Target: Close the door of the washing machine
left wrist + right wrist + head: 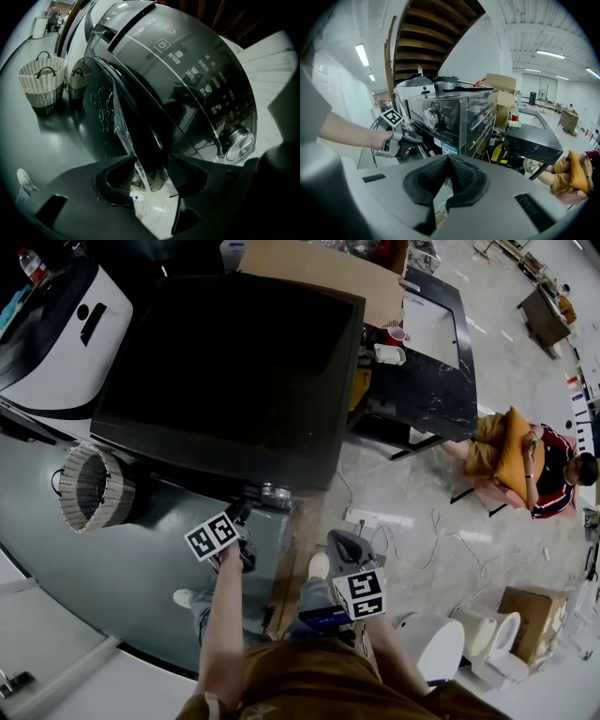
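The black washing machine [234, 362] stands in front of me, its chrome knob [238, 143] at the lower right of the panel. Its round door [136, 126], with clear plastic film along the edge, stands ajar. In the left gripper view the door's edge runs between the pads of my left gripper [150, 176], with gaps on both sides; the jaws are open. The head view has that gripper [246, 512] at the machine's front lower edge. My right gripper [446, 161] is shut on nothing and hangs back from the machine [450, 122], low on the right [347, 545].
A woven basket [89, 488] stands on the floor left of the machine. A white appliance [56, 334] sits at the far left. Right of the machine is a black table [427, 362], with a seated person [534, 465] beyond. A power strip [375, 518] and cables lie underfoot.
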